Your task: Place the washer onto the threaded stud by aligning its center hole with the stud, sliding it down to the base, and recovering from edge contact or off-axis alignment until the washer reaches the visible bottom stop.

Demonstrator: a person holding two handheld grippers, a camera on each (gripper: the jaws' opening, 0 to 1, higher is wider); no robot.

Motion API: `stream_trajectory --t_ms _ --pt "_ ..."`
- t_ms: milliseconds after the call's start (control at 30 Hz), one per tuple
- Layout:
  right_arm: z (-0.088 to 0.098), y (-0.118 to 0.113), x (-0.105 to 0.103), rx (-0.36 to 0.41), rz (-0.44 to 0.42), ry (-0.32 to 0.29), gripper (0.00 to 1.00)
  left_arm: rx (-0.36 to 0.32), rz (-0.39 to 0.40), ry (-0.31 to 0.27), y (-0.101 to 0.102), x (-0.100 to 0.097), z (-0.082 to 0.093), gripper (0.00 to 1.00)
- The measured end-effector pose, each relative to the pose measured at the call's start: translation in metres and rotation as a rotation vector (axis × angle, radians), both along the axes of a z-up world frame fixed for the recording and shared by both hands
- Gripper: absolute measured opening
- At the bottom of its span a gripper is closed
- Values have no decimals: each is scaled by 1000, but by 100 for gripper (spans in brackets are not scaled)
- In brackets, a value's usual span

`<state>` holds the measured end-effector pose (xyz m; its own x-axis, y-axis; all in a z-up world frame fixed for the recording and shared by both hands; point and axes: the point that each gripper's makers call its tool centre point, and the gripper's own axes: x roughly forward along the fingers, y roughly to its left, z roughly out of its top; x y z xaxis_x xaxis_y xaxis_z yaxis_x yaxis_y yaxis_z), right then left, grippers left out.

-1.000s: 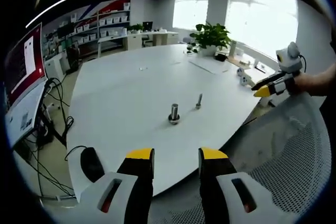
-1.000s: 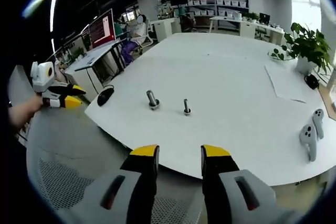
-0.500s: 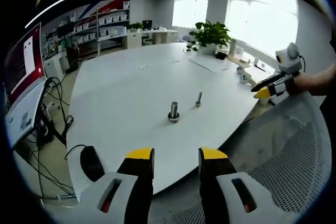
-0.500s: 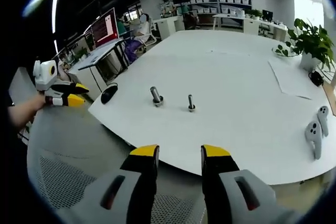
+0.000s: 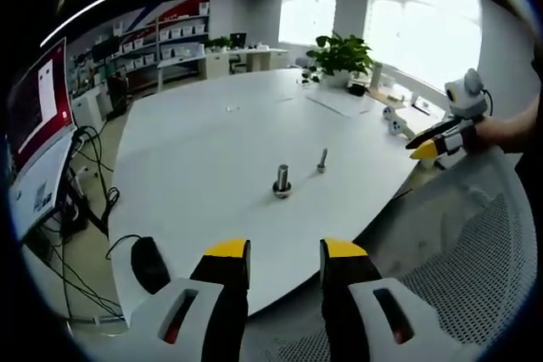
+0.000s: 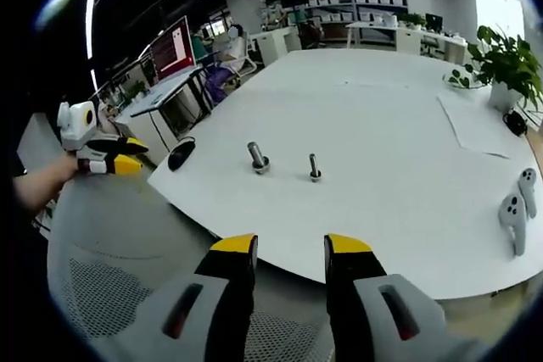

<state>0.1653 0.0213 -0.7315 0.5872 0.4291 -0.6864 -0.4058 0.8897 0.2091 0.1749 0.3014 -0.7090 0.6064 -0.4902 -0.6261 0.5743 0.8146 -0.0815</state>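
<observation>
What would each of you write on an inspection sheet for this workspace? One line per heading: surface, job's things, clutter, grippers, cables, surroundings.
Surface: white table, mostly bare.
Job's things: thicker stud and thinner stud upright, apart; washer too small to tell.
Clutter: black mouse, two controllers, paper sheet.
Grippers: left gripper and right gripper open, empty, short of the table edge.
Cables: loose on floor.
Surroundings: potted plant, monitor, shelves, mesh chair.

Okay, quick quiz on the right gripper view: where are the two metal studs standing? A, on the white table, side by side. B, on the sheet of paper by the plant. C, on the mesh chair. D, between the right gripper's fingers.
A: both studs stand upright on the bare white table, apart from the right gripper.
</observation>
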Motion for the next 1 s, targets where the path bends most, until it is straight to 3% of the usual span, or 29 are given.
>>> stream_trajectory --t_ms 1000 --pt "5 3 3 3 13 -34 33 -25 43 -3 6 4 2 30"
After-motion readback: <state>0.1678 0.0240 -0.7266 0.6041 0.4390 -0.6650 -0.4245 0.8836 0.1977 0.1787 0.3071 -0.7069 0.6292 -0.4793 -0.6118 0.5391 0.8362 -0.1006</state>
